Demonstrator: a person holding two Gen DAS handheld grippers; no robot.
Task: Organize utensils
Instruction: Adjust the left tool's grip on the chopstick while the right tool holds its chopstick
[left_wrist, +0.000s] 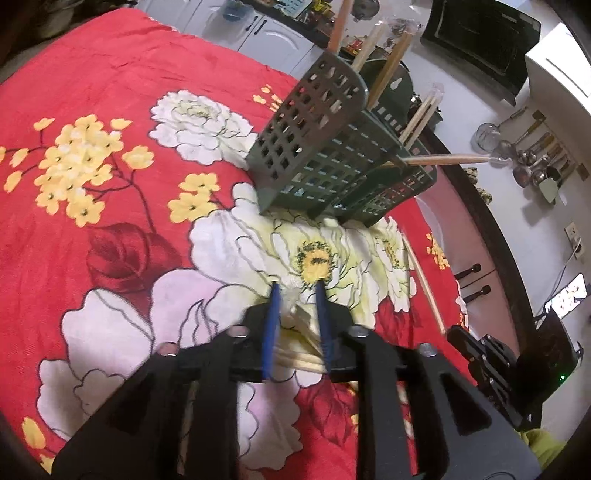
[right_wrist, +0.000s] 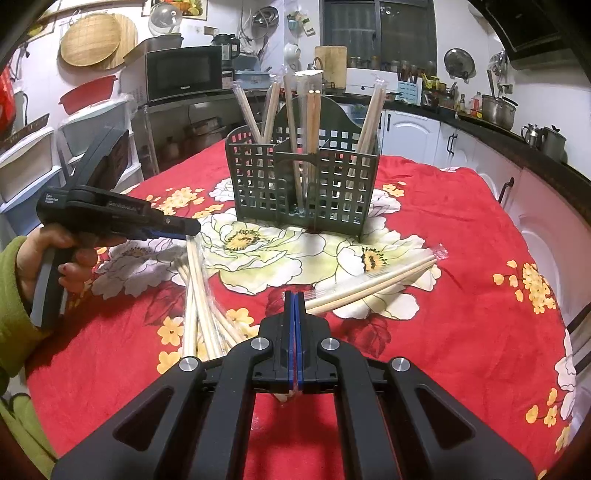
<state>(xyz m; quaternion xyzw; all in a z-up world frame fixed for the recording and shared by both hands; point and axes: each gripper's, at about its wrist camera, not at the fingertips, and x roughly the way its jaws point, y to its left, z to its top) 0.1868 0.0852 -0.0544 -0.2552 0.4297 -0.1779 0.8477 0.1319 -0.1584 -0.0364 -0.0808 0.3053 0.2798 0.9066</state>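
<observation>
A dark green slotted caddy (left_wrist: 325, 155) (right_wrist: 332, 184) stands mid-table with wrapped chopsticks (right_wrist: 312, 110) upright in its compartments. In the right wrist view my right gripper (right_wrist: 295, 293) is shut on a wrapped chopstick pair (right_wrist: 373, 280) that sticks out to the right, low over the cloth. In the left wrist view the same pair (left_wrist: 424, 284) runs to the right gripper (left_wrist: 465, 343). My left gripper (left_wrist: 297, 291) (right_wrist: 194, 230) hovers over a fanned pile of wrapped chopsticks (right_wrist: 199, 295) (left_wrist: 299, 332). Its blue pads stand slightly apart, with the pile's ends between them, and no grip shows.
A red floral cloth (right_wrist: 461, 240) (left_wrist: 110, 92) covers the round table. A hand in a green sleeve (right_wrist: 14, 295) holds the left gripper. Behind the table are a microwave (right_wrist: 181, 74), stacked bins at the left, white cabinets and a counter with pots (right_wrist: 498, 109).
</observation>
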